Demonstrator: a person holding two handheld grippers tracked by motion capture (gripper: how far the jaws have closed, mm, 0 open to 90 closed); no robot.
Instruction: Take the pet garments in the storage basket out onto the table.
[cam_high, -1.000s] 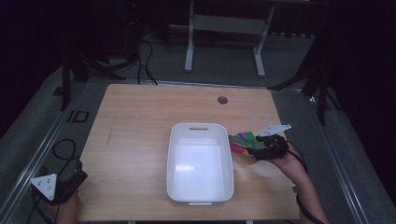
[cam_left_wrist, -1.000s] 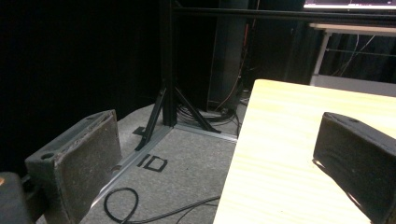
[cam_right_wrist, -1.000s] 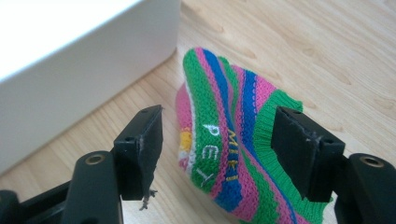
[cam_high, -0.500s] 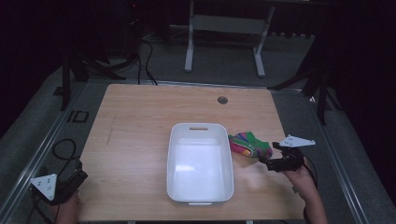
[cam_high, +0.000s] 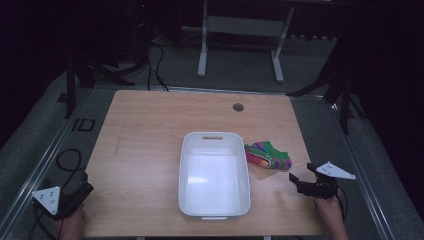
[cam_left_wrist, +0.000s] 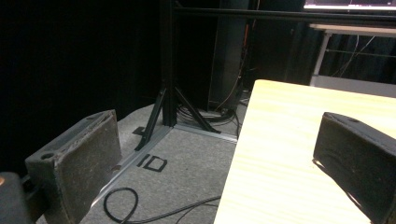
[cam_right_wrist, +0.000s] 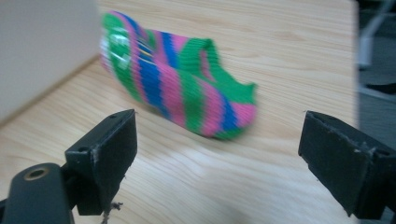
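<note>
Sock (cam_high: 268, 155) lies on counter (cam_high: 150, 130) beside bin (cam_high: 214, 175); right gripper (cam_high: 306, 181) fingers, just opened wide and empty, should be recentred before regrasping.

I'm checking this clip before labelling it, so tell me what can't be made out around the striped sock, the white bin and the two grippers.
- Striped sock: in the right gripper view its far end is blurred and runs behind the white bin, so the pale patch there cannot be read.
- Right gripper: too small in the high view to judge its jaws.
- Left gripper: its lower part is cut by the high view's bottom edge.
</note>
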